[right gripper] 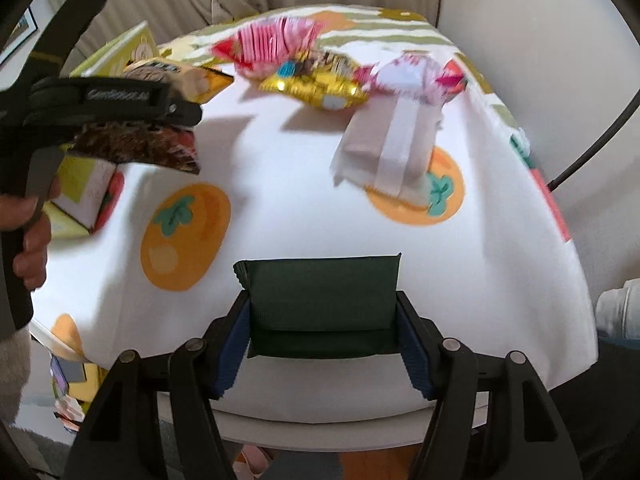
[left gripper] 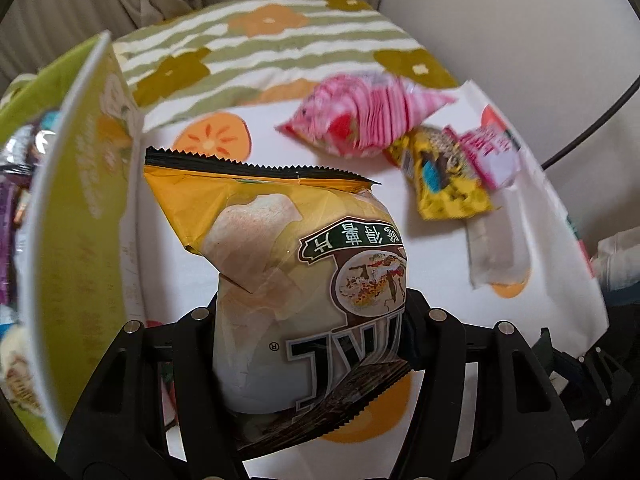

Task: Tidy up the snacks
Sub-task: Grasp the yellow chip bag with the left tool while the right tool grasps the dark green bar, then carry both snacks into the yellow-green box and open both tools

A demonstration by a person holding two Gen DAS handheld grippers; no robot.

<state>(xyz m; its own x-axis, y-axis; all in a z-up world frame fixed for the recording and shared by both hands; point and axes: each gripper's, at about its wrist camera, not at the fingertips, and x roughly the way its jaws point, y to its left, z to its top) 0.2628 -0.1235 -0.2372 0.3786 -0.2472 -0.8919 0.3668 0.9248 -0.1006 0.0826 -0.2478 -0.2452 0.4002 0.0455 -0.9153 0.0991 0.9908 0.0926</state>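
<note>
In the left wrist view, the left gripper [left gripper: 310, 344] was closed on a yellow chip bag [left gripper: 304, 280], pinched at its lower half between the two black fingers, the bag standing up with its serrated top seal far from the camera. Just left of it rose the green and white wall of an open box [left gripper: 76, 200], with other wrappers visible inside at the far left edge. Beyond, on the white tablecloth [left gripper: 260, 240] printed with oranges, lay a pink packet [left gripper: 360, 116], a yellow packet [left gripper: 444, 176] and a pale flat pack [left gripper: 496, 248], all at the far right. In the right wrist view, the right gripper [right gripper: 324, 320] was closed on a dark green packet [right gripper: 322, 304], held flat between blue-padded fingers near the table's near edge. The left gripper [right gripper: 176, 108] appeared at the left, carrying the chip bag [right gripper: 160, 148] beside the box [right gripper: 132, 48]. The loose packets sat far across the table. The step in hand seemed to be carrying two snacks to the box; the next move would likely call for lifting the chip bag over the box wall and opening the fingers, then bringing the green packet leftward after it.
</note>
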